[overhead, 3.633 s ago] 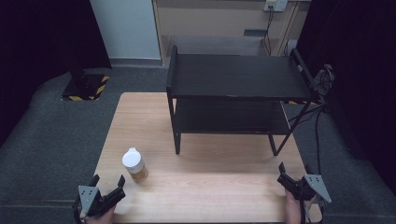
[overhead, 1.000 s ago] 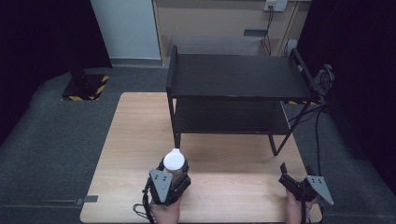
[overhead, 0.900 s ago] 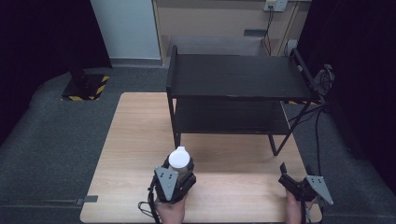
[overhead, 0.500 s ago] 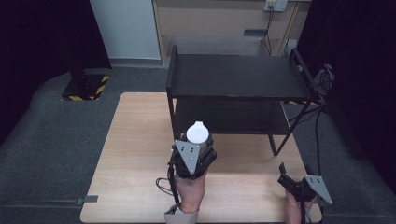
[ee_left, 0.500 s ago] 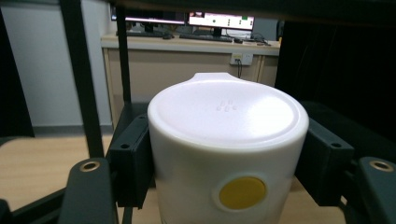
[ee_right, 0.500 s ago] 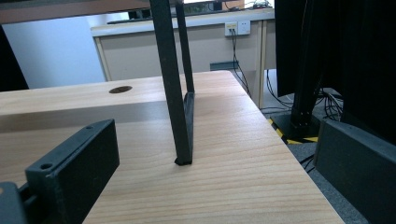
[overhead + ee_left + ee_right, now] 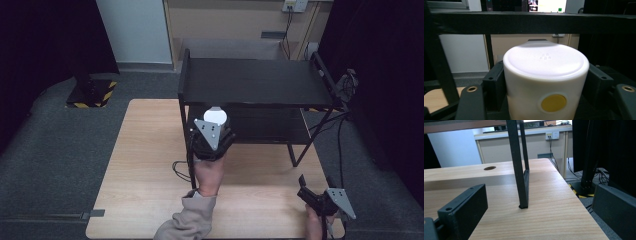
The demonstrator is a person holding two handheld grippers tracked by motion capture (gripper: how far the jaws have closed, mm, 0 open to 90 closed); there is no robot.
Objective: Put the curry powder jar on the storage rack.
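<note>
A white-lidded cup [image 7: 215, 115] is held up at the front left edge of the black two-tier shelf rack [image 7: 255, 82], about level with its top board. My left gripper [image 7: 213, 131] is shut on the cup. In the left gripper view the cup [image 7: 546, 82] has a white lid and a yellow dot on its side, and both black jaws clamp it; the rack's top bar [image 7: 531, 22] crosses just above. My right gripper [image 7: 311, 194] rests at the table's front right corner, its jaws open with nothing between them [image 7: 534, 210].
The rack stands on the wooden table [image 7: 150, 165], with a lower shelf [image 7: 265, 127] and thin legs; one leg [image 7: 519, 170] rises just ahead of the right gripper. A cable [image 7: 181, 170] trails from the left gripper across the table. Grey floor surrounds the table.
My left gripper has carried the cup up and away from the table's front towards the rack's front left edge. The right gripper has stayed where it was.
</note>
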